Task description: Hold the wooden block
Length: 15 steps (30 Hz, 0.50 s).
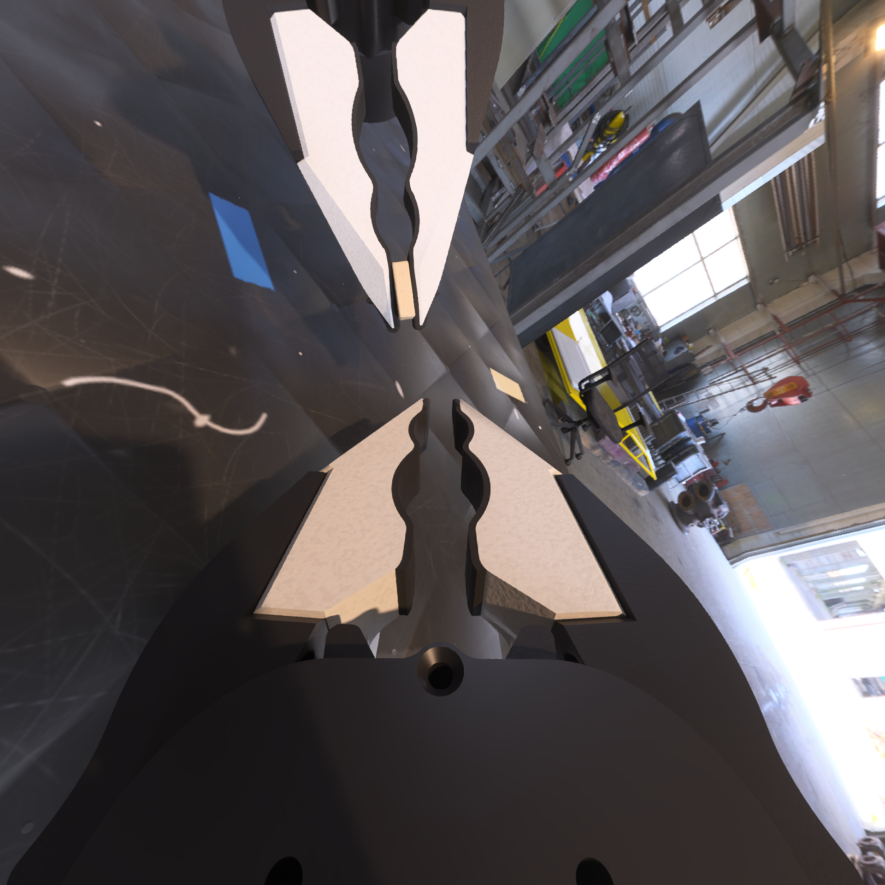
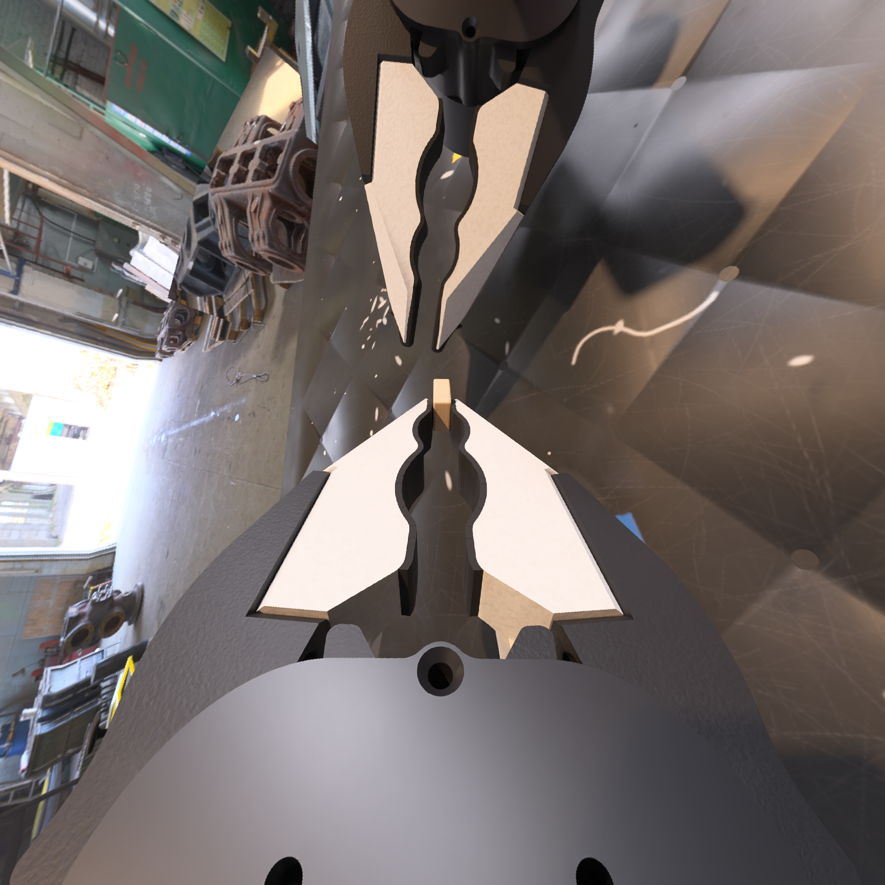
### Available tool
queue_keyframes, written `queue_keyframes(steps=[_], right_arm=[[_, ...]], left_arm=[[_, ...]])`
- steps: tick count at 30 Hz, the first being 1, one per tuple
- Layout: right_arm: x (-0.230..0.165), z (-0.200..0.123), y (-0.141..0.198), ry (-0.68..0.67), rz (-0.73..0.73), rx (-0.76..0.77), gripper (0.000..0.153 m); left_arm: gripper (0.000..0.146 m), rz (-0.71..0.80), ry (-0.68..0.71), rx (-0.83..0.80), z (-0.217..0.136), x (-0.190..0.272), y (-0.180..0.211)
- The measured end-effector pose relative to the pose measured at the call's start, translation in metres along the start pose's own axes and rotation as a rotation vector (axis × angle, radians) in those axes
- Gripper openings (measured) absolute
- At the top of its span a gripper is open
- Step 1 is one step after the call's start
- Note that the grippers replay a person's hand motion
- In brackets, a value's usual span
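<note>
The right gripper (image 2: 440,404) is clamped on a block (image 2: 441,404) at its fingertips. The left gripper (image 1: 439,401) faces it tip to tip — fingers slightly parted, gripping nothing, just apart.

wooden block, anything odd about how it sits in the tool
The wooden block is pinched only at the very tips of the right tool, sticking out past them, a shallow hold. The left tool faces it, empty.

Wooden block (image 2: 441,405) matt, pale; table (image 1: 119,311) scratched, glossy.
</note>
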State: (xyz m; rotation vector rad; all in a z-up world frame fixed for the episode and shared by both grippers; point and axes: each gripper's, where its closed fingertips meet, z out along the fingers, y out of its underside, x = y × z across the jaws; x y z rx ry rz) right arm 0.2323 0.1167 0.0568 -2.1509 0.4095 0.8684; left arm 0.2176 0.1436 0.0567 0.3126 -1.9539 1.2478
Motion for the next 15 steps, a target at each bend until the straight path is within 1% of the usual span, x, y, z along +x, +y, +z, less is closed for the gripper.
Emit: queue_keyframes(steps=[4, 11, 15], right_arm=[[-0.001, 0.0, 0.002, -0.016, 0.001, -0.007, 0.005], [-0.002, -0.003, 0.005, -0.017, -0.006, 0.01, 0.005], [-0.003, -0.005, 0.007, -0.023, -0.008, 0.024, 0.005]], left_arm=[[0.011, 0.02, -0.012, 0.008, 0.006, 0.002, 0.001], [0.012, -0.022, 0.003, 0.054, 0.009, 0.001, -0.006], [0.011, -0.015, -0.002, 0.056, 0.012, 0.001, -0.008]])
